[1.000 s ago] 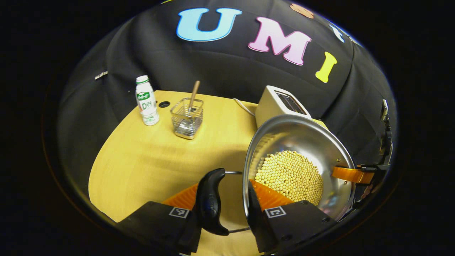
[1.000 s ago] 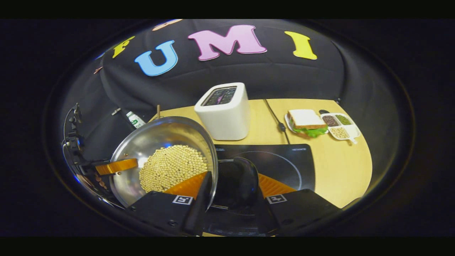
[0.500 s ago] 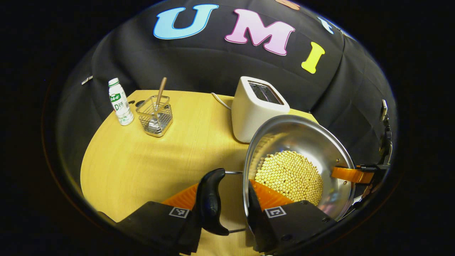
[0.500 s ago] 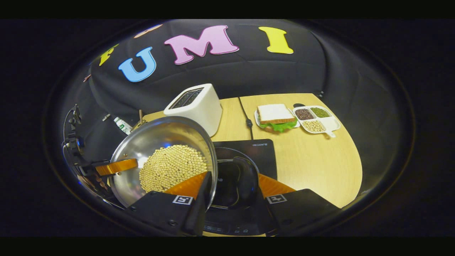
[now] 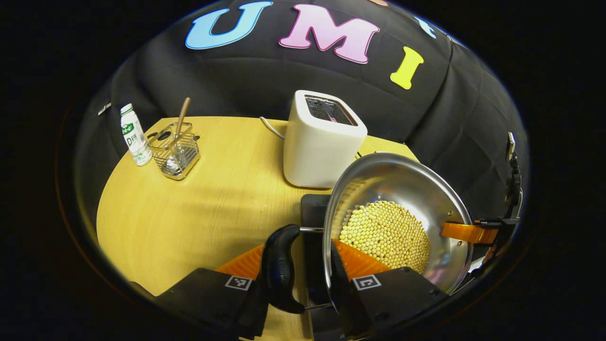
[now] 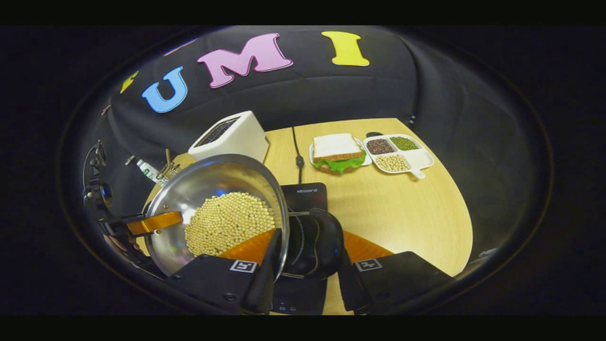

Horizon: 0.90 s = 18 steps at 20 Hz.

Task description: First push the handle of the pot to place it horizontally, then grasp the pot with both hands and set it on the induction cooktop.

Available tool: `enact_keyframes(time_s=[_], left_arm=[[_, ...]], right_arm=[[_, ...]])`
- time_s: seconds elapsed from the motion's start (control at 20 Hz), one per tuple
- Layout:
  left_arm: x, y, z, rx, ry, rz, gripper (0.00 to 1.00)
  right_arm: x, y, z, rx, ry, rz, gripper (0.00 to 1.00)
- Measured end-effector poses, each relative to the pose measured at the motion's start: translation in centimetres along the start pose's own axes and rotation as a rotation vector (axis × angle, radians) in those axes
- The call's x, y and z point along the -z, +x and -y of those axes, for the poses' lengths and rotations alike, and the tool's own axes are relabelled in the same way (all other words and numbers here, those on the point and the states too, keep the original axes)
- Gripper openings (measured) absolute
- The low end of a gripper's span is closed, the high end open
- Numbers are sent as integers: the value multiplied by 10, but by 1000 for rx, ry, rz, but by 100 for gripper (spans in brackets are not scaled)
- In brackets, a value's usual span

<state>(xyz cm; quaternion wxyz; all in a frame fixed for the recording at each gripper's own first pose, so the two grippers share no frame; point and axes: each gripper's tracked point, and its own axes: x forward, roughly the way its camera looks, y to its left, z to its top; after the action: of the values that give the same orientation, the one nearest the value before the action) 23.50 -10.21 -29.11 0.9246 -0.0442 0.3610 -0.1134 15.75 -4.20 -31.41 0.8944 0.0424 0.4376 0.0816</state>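
Bottle (image 5: 133, 135): small white plastic cylinder with a green label, upright at the table's far left corner in the left gripper view.
Wire basket (image 5: 176, 150): square cage of thin shiny metal just beside the bottle; a wooden stick (image 5: 182, 112) leans out of it.
Table (image 5: 199, 199): pale yellow wood with fine grain and a smooth matt top.
Toaster (image 5: 323, 138): smooth cream box with rounded corners and dark slots on top; a white cord runs off behind it.
Left gripper (image 5: 305, 279): its fingers are closed on the pot's black loop handle (image 5: 280, 267) and the rim beside it.
Pot (image 5: 402, 189): round polished steel bowl with a mirror-like inner wall, held up off the table between the two grippers; a layer of small round pale yellow beans (image 5: 386, 234) covers its bottom.
Induction cooktop (image 6: 303, 196): flat glossy black glass slab with a thin white ring, lying under and just behind the pot in the right gripper view.
Right gripper (image 6: 303, 279): clamped on the pot's other black handle (image 6: 316, 246) and the rim.
Sandwich (image 6: 337, 150): white bread over ruffled green lettuce on a small white plate.
Divided tray (image 6: 416, 158): white, with dark, green and pale grains each in its own compartment.
Change: since the earlier frames the toaster and cooktop have come closer under the pot, and the bottle and basket have slid further left.
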Motion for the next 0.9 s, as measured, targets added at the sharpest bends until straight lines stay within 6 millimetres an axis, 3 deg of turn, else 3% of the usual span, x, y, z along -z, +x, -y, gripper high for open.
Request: enact_keyframes(time_s=[0.4, 0.45, 0.5, 0.9], left_arm=[[8, 19, 6, -11, -2, -10, 62], [9, 21, 6, -14, -1, -12, 62], [11, 23, 5, -17, 1, -17, 62], [18, 24, 3, -10, -17, -19, 64]], right_arm=[[2, 18, 14, -10, 6, 0, 60], [4, 20, 15, -10, 7, -3, 56], [7, 23, 15, -9, 8, -11, 60], [8, 24, 16, -27, 16, 9, 60]])
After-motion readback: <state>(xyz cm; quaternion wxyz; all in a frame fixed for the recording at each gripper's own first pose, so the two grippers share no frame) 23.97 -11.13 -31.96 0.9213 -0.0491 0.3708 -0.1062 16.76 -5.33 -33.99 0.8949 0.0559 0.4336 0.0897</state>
